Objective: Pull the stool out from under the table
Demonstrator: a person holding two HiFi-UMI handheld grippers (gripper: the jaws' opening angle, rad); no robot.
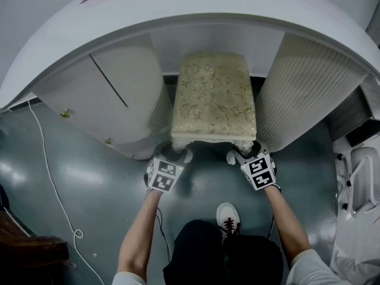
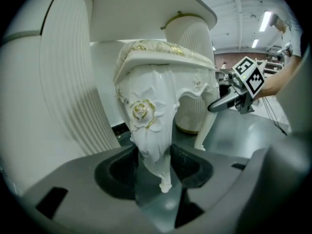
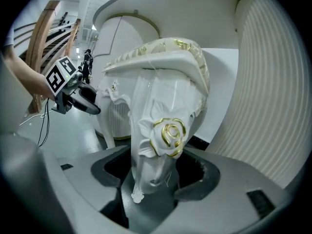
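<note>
Head view: the white table [image 1: 178,5] arches across the top. Its left pedestal [image 1: 113,94], at 10 o'clock, is a cabinet with its door shut and two gold knobs [image 1: 65,113]; what it holds is hidden. The stool [image 1: 214,97] stands at 12 o'clock in the gap between that pedestal and the ribbed right pedestal [image 1: 309,88] at 2 o'clock. Its near edge is about level with the pedestals' fronts. The left gripper [image 1: 178,154] meets the stool's near left corner and the right gripper [image 1: 240,155] its near right corner, but the seat edge covers the jaws here.

The left gripper view supplies the grip. The left gripper [image 2: 155,162] pinches the carved front-left leg [image 2: 148,126], its pads pressed on both sides below a gold-edged rose [image 2: 141,111]. The right gripper [image 2: 222,104] shows at 3 o'clock. In the right gripper view, the right gripper [image 3: 155,172] is clamped the same way on the front-right leg [image 3: 161,130]. The left gripper [image 3: 83,101] shows at 9 o'clock, with a wooden frame [image 3: 39,48] beyond it that the head view does not show.

The stool's long sides run just beside both pedestals. Open grey floor [image 1: 89,177] lies from 5 to 8 o'clock, crossed by a thin white cable [image 1: 53,183] at 8. The person's shoe [image 1: 228,217] is at 6.
</note>
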